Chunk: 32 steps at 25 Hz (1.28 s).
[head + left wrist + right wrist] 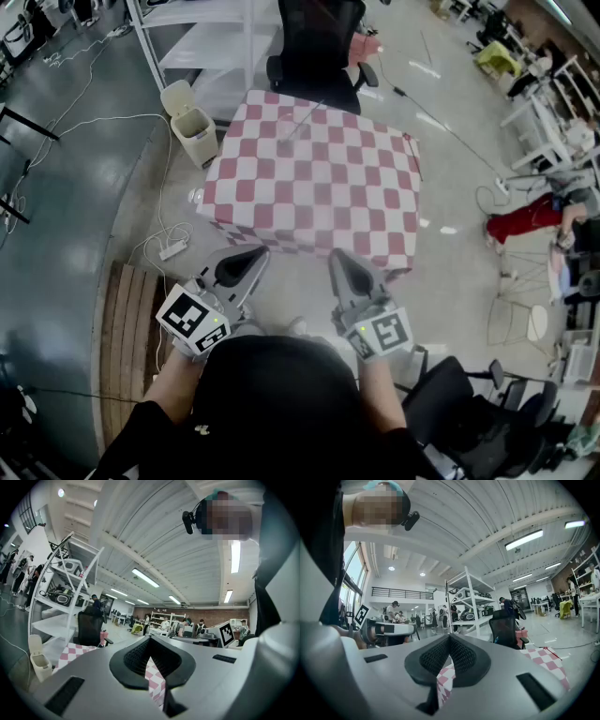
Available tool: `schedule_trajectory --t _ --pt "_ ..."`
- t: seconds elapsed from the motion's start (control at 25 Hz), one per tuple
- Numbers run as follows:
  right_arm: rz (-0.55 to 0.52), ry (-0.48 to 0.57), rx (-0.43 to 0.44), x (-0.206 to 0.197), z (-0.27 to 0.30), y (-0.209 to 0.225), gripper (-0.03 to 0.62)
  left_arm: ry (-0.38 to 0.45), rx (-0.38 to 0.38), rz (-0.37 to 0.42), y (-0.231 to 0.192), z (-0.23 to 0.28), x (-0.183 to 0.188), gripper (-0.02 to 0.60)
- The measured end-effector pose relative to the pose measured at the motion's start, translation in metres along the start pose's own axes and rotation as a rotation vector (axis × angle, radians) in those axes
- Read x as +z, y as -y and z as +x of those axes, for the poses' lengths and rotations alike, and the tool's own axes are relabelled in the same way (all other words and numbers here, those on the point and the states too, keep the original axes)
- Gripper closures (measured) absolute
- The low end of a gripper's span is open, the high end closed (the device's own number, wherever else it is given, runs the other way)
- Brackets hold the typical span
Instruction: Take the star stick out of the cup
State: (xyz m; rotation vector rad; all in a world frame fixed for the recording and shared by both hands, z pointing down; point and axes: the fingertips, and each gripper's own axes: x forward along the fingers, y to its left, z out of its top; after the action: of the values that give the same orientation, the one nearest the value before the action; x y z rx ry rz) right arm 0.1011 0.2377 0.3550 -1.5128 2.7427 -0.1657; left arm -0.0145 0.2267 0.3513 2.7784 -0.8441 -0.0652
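Observation:
A table (319, 202) under a red-and-white checked cloth stands in front of me. Near its far side I make out a small pale cup (285, 147) with a thin stick (305, 120) leaning out of it; both are too small to see clearly. My left gripper (249, 255) and right gripper (339, 257) hover side by side short of the table's near edge, well away from the cup. In the left gripper view the left gripper (150, 641) is shut on nothing. The right gripper (450, 639) is likewise shut and holds nothing.
A black office chair (314, 47) stands behind the table, a beige bin (192, 122) at its far left corner, white shelving (206, 37) beyond. A power strip (173, 248) and cables lie on the floor at left, beside a wooden pallet (127, 347). Another chair (469, 403) is at lower right.

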Motion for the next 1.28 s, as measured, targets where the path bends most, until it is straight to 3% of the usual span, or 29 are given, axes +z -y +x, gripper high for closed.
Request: schedule_trajectory --t 0.6,0.8,1.28 --pt "0.035 -0.042 -0.037 -0.013 0.05 -0.025 0.579 0.023 0.016 -0.007 -0.059 -0.035 0.005 0.541" --pt "0.011 -0.05 -0.051 -0.017 0.068 -0.039 0.579 0.03 -0.016 -0.005 -0.079 -0.052 0.004 0.541" --pt "0.07 -0.057 -0.074 -0.032 0.097 -0.008 0.578 -0.002 -0.046 -0.027 -0.103 -0.024 -0.005 0.541"
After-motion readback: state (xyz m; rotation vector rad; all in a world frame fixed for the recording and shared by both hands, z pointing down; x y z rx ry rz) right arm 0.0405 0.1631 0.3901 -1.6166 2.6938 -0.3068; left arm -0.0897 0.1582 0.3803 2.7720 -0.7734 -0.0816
